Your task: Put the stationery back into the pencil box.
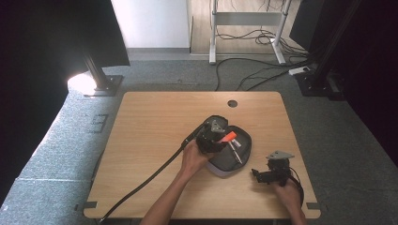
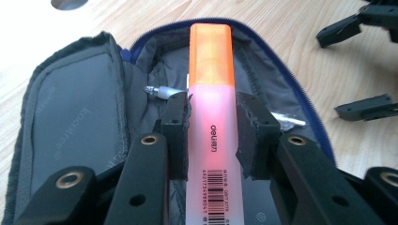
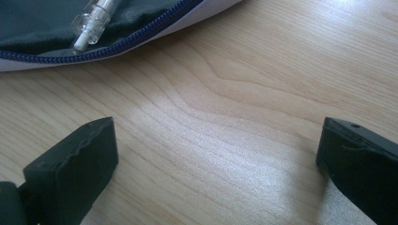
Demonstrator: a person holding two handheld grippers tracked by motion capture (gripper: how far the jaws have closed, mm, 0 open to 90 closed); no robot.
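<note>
An open grey pencil case [image 1: 234, 157] with a blue zipper lies on the wooden table [image 1: 155, 122]. My left gripper [image 1: 213, 136] hovers over it, shut on an orange highlighter [image 2: 212, 93] whose cap points into the case [image 2: 70, 122]. A clear pen [image 1: 234, 151] rests inside the case; its tip [image 2: 157, 90] shows behind the left jaw. My right gripper [image 1: 270, 173] rests low over the table to the right of the case, open and holding nothing [image 3: 216, 154]. The case's zipper edge [image 3: 117, 44] and the clear pen end [image 3: 91, 21] lie just ahead of it.
A round cable hole [image 1: 232, 103] sits near the table's far edge. The left gripper's black cable [image 1: 150, 178] trails across the table toward the front left corner. Desk legs and floor cables [image 1: 253, 56] lie beyond the table.
</note>
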